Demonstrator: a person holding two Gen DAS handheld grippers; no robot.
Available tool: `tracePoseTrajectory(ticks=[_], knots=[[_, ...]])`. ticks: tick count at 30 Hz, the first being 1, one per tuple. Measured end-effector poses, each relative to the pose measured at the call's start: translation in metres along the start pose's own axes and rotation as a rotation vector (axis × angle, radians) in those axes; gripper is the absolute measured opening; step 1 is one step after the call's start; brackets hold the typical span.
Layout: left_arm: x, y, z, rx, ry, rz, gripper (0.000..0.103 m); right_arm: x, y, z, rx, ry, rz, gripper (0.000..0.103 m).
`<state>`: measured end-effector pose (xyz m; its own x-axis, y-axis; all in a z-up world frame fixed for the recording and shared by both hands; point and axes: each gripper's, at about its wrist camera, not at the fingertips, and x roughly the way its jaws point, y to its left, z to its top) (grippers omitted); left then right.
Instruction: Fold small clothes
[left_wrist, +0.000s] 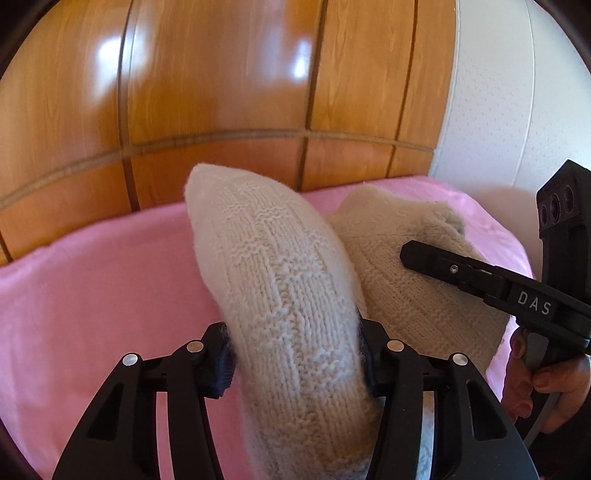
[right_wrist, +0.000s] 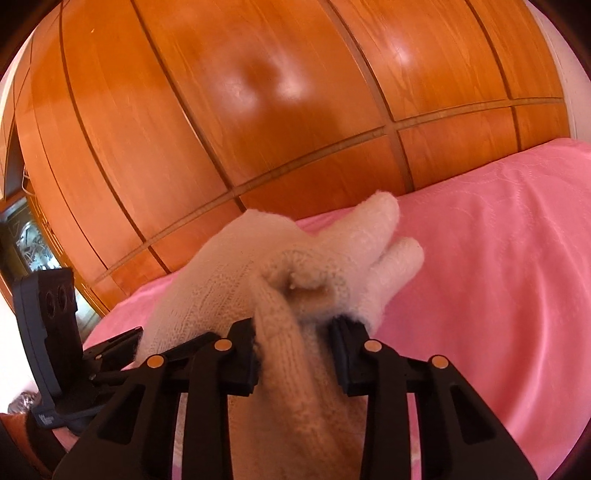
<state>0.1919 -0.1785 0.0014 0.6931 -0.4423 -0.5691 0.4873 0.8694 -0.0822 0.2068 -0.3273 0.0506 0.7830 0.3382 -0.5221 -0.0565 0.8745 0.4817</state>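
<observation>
The cream knitted garment (left_wrist: 280, 295) is being held up over the pink bed (left_wrist: 92, 295), one part clamped in the left hand-held gripper (left_wrist: 295, 365), another bunched between the pads of the right hand-held gripper (right_wrist: 295, 350). Both grips are narrowed onto wool. For a clean fold, the held ends should be kept level and the knit laid flat unstretched. No containers are being shown; a wooden wardrobe (left_wrist: 221, 92) stands behind.
</observation>
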Motion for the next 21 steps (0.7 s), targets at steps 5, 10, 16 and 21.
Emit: tracePoseTrajectory(ticks=[5, 10, 16, 21], knots=[[0.023, 0.010, 0.028, 0.039, -0.110, 0.076, 0.051, 0.026, 0.000, 0.029, -0.068, -0.078, 0.001, 0.029], [0.067, 0.018, 0.045, 0.097, -0.180, 0.164, 0.051, 0.073, -0.018, 0.053, -0.110, -0.122, -0.041, 0.029], [0.136, 0.063, 0.030, -0.068, -0.013, 0.204, 0.059, 0.137, -0.071, 0.038, -0.012, 0.000, -0.195, 0.030], [0.136, 0.076, 0.026, -0.140, 0.001, 0.174, 0.076, 0.148, -0.103, 0.033, 0.132, 0.064, -0.183, 0.050]])
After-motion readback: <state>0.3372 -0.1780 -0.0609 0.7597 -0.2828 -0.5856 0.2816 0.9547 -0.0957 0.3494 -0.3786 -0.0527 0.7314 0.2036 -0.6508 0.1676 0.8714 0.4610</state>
